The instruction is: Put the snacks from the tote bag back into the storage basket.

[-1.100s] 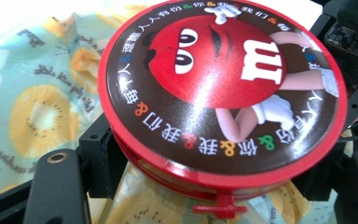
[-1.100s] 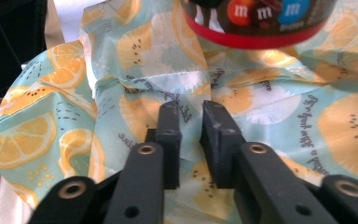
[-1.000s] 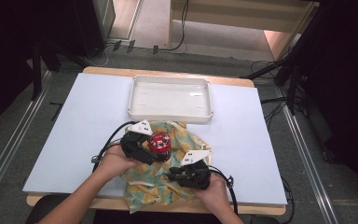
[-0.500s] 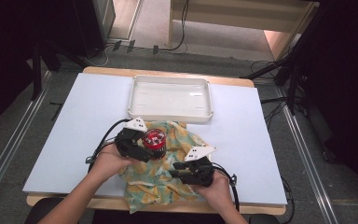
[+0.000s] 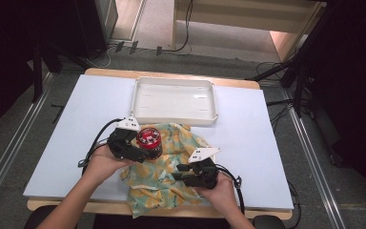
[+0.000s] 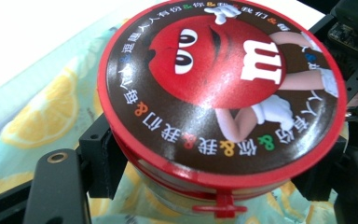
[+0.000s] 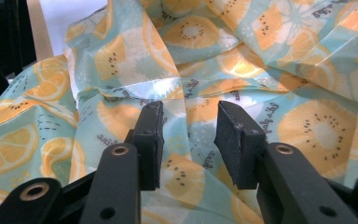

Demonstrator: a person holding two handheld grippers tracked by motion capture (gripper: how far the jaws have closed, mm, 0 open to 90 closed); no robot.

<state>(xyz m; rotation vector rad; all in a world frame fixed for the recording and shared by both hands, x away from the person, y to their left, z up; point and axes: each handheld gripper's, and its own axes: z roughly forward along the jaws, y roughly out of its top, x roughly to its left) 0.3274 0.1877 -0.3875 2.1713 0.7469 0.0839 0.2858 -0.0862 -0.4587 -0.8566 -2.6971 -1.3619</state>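
On the counter (image 5: 76,119) | candy tin (image 5: 149,139) clamped in left gripper (image 5: 140,145) fingers, lifted just over the fruit-print cloth (image 5: 171,181), prob so it's freed | right gripper (image 7: 189,140) fingers just opened, apart, cloth loose between | tray (image 5: 174,117) left bare behind

1. The left gripper (image 5: 140,151) has carried the red tin (image 5: 149,139) up and off to the left, off the middle of the cloth (image 5: 171,176).
2. The right gripper (image 5: 183,172) has just been opening its jaws. Its pads stand apart now, with cloth between them but not pinched.
3. The right gripper has slid a bit nearer the table's front edge.
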